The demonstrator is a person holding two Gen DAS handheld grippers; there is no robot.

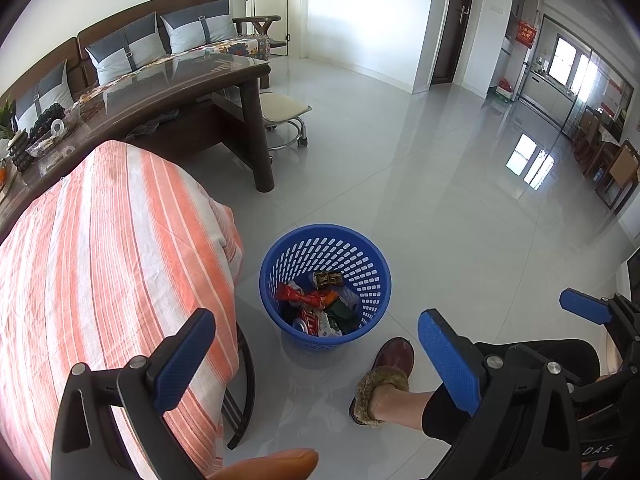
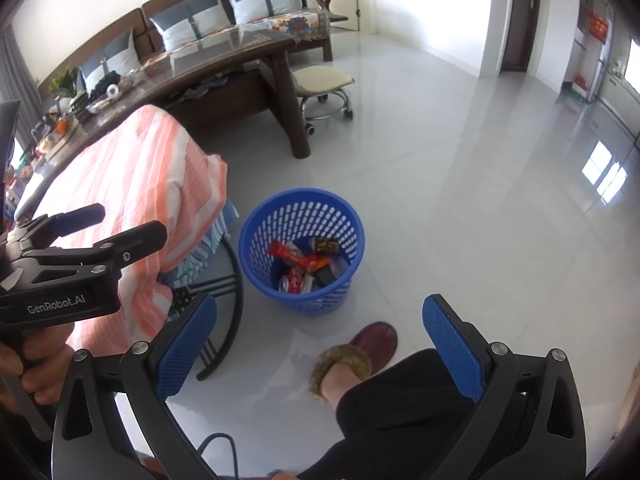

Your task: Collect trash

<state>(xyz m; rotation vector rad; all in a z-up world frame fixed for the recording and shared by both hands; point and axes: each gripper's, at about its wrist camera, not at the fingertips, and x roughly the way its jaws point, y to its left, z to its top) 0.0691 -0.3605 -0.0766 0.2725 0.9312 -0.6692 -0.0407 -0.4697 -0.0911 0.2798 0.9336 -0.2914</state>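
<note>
Both grippers are up over the floor. The left gripper (image 1: 316, 356) has its blue pads spread wide with nothing between them. Same story for the right gripper (image 2: 320, 344): jaws wide apart, empty.

Down on the pale tiled floor (image 1: 460, 208) stands the blue bin (image 1: 325, 285), a perforated plastic basket, upright. Inside it lies the trash (image 1: 320, 308): a red wrapper, a crushed can, a dark green packet and a brown patterned pack against the far wall, all piled at the bottom. From the right wrist view the bin (image 2: 301, 250) sits just ahead of the open fingers, the trash (image 2: 308, 266) well below the rim.

Just left of the bin is a striped cloth (image 1: 104, 264), orange and white, draped over a piece of furniture with a black metal frame showing beneath it. The cloth's edge hangs close to the bin's rim; whether they touch, I cannot tell.

In front of the bin, nearer the cameras, a person's foot in a maroon slipper (image 1: 390, 364) with a furry cuff is planted on the tiles, black trouser leg above it.

In the right wrist view the left gripper comes in from the left edge, held in a hand (image 2: 36, 368), its black fingers over the cloth.

Farther back: a long dark counter (image 1: 172, 80) with a glossy top, a small stool (image 1: 282, 110) on castors beside its leg, and a sofa (image 1: 132, 40) with grey and white cushions along the wall.
</note>
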